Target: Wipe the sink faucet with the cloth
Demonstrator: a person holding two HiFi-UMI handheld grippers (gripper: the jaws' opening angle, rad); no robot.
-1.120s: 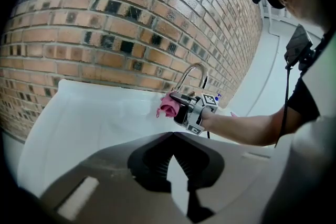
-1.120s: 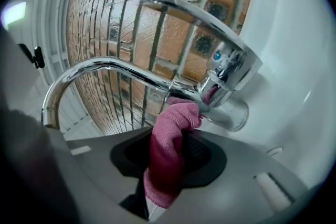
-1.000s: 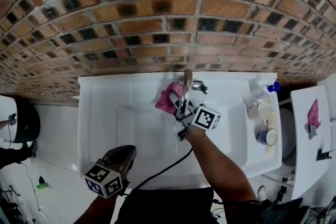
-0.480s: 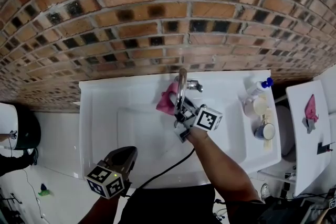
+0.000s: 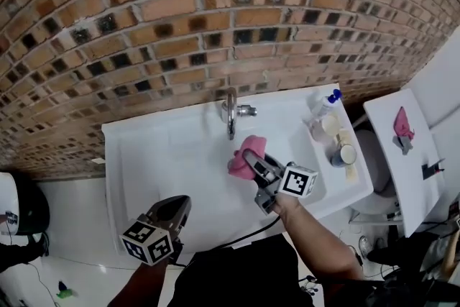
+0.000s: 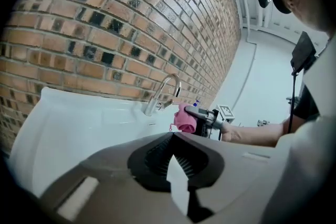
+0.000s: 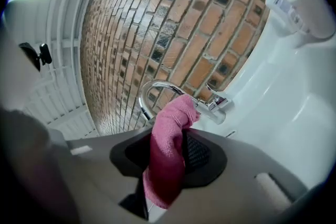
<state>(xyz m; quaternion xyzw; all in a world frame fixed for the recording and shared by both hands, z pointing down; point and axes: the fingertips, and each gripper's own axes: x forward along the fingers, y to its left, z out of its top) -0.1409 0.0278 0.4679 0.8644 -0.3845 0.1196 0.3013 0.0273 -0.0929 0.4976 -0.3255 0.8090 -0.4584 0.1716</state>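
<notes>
A brick wall (image 5: 215, 25) is curving across the top of the head view, and a white sink (image 5: 158, 162) is sitting against its foot. To the sink's right, a white worktop (image 5: 413, 162) is carrying a small pink thing (image 5: 401, 124); what it is cannot be told.

The person's right arm (image 5: 313, 241) is reaching in from below, holding the right claw (image 5: 253, 162) over the basin. Its jaws are clamping a pink cloth (image 5: 244, 154), which is bunching up between them and hanging down on the near side in the right gripper view. The cloth is hovering over the basin near the spout of the chrome faucet (image 5: 231, 113), a little to the right of it; the head view is showing a gap between the two.

The left claw (image 5: 178, 206) is hanging well apart from the faucet, over the sink's front left edge. In the left gripper view its jaws are standing all but together, with only a thin wedge of white showing and nothing between them. Beyond its tips that view is looking across the basin at the faucet and at the cloth in the other claw.

On the sink's right ledge, a white bottle (image 5: 323, 106) with a blue cap is standing nearest the wall, and a few cups (image 5: 345, 153) are sitting in a row just in front of it.
</notes>
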